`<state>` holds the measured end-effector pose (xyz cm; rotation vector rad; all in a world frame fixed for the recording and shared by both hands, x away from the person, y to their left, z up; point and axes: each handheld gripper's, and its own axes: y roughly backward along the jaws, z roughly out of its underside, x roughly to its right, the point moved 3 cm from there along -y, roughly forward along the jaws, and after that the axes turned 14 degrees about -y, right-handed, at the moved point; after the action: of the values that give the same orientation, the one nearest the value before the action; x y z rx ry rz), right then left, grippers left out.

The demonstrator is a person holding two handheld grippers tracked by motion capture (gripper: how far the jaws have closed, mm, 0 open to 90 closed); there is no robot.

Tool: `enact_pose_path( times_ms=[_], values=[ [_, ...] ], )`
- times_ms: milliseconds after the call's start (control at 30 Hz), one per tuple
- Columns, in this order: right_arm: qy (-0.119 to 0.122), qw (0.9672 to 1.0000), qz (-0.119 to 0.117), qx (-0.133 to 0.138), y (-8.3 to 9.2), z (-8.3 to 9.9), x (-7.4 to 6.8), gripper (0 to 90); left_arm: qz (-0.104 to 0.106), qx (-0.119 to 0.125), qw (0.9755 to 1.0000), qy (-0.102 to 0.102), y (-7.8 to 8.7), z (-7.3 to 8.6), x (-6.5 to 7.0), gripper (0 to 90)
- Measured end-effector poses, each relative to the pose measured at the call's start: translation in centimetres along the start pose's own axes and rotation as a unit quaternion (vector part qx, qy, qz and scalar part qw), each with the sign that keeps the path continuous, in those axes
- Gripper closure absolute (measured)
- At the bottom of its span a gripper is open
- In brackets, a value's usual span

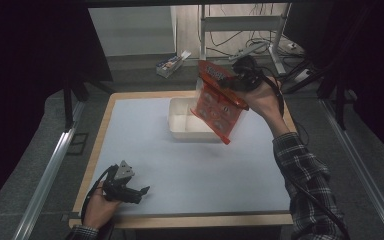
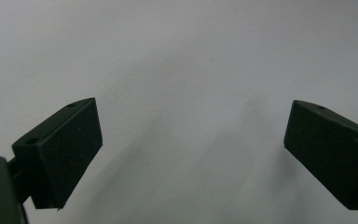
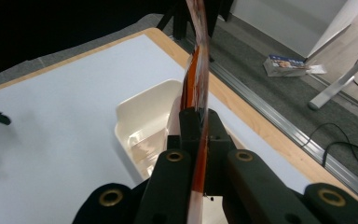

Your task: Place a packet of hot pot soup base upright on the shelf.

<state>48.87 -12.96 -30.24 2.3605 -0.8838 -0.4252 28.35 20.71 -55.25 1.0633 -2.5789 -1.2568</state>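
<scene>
Our right gripper [image 1: 236, 82] has its jaws clamped tight on the upper part of an orange snack bag [image 1: 215, 102], which we hold in the air above the far right part of the table [image 1: 145, 220]. The bag hangs tilted, its long axis running from the gripper down toward us, and its lower corner overlaps the near right rim of the white tray [image 1: 180, 131]. In the right gripper view the bag [image 3: 200, 70] shows edge-on, a thin strip rising between the jaws. The tray [image 3: 135, 116] sits on the pale mat [image 1: 190, 170] near the far edge; we cannot tell what lies inside it. Our left gripper [image 1: 141, 192] rests at the near left corner, jaws wide apart with nothing between them, well apart from the tray, with bare mat between.
</scene>
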Motion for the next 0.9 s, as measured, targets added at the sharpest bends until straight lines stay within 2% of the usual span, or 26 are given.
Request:
enact_pose_path(
  times_ms=[333, 500, 633, 800, 900],
  values=[
    [-0.002, 0.9999, 0.016, 0.002, -1.5, -2.3, 1.5, 88.9, 0.001, 0.001, 1.0000, 0.000, 0.0, 0.0, 0.0, 3.8],
    [0.009, 0.9998, 0.019, 0.005, -2.1, -3.4, 1.9, 88.9, 0.001, 0.000, 1.0000, 0.000, 0.0, 0.0, 0.0, 3.9],
    [0.017, 0.9996, 0.020, -0.003, -3.1, -3.6, 2.5, 88.9, 0.000, -0.002, 1.0000, -0.002, -0.1, 0.0, 0.1, 4.0],
    [0.018, 0.9994, 0.028, -0.011, -4.2, -3.6, 3.4, 88.9, 0.000, -0.004, 1.0000, -0.003, -0.1, 0.0, 0.1, 4.1],
    [0.013, 0.9994, 0.024, -0.022, -4.9, -3.3, 3.8, 88.9, 0.000, -0.004, 1.0000, -0.004, -0.1, 0.0, 0.1, 4.1]
  ],
)
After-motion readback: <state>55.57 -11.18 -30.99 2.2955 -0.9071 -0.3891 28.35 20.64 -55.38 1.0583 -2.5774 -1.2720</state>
